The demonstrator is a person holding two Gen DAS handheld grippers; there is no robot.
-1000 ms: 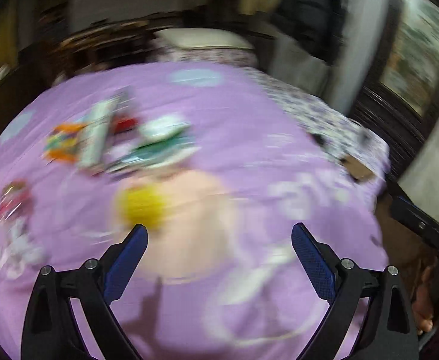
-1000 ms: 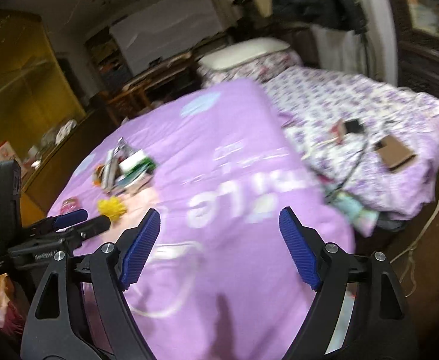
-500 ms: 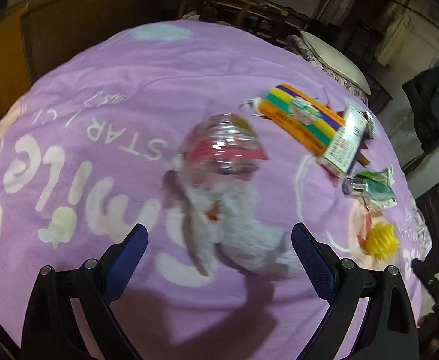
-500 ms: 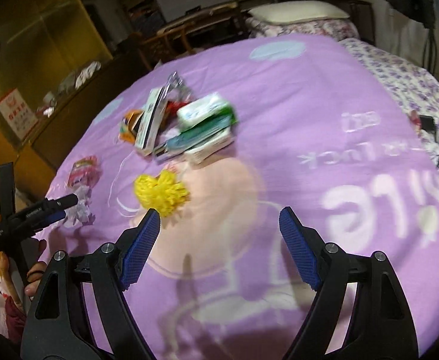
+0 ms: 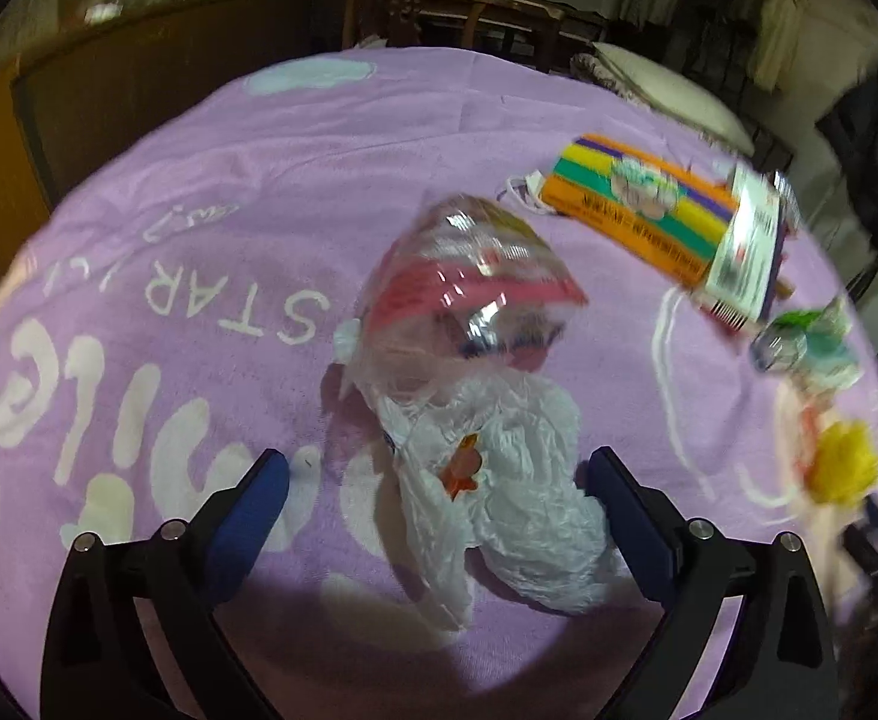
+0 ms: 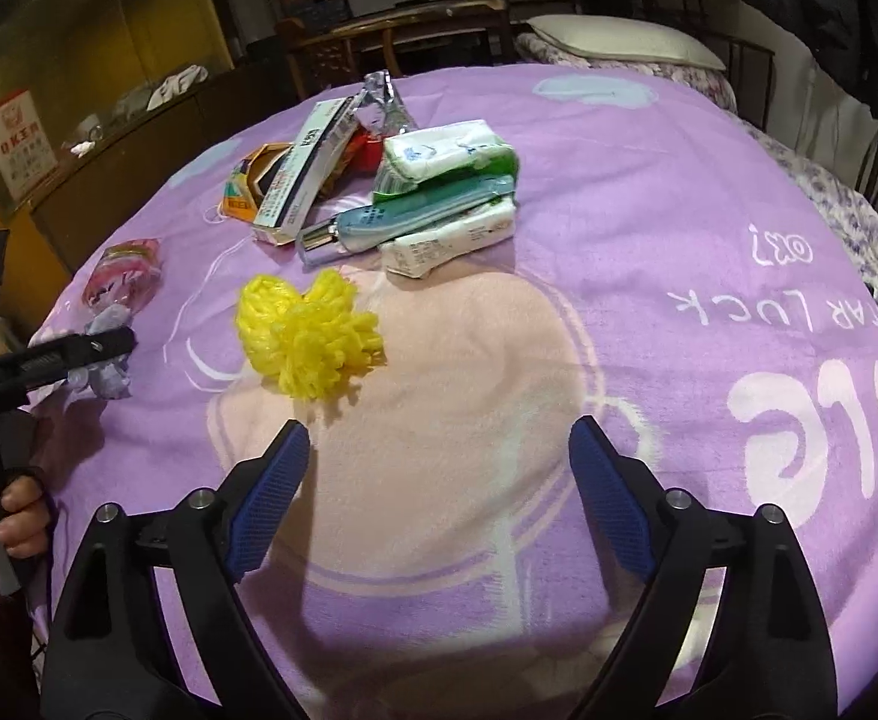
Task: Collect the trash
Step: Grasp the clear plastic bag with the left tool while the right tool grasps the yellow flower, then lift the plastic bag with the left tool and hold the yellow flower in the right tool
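Risk: the thin white plastic bag (image 5: 499, 480) is likely tearing or sliding off if the left gripper (image 5: 439, 492) is pinching only a loose fold. It is lying crumpled between the left gripper's released jaws, untouched, on the purple blanket (image 5: 199, 210). The yellow mesh ball (image 6: 307, 336) is sitting just beyond the right gripper (image 6: 439, 480), toward the left; those jaws are opening, with nothing between them. More packaging (image 6: 439, 192) is piling farther back.

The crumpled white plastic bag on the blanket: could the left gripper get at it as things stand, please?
Probably yes: the left gripper is open, the white plastic bag lies between its fingers, and nothing covers it.
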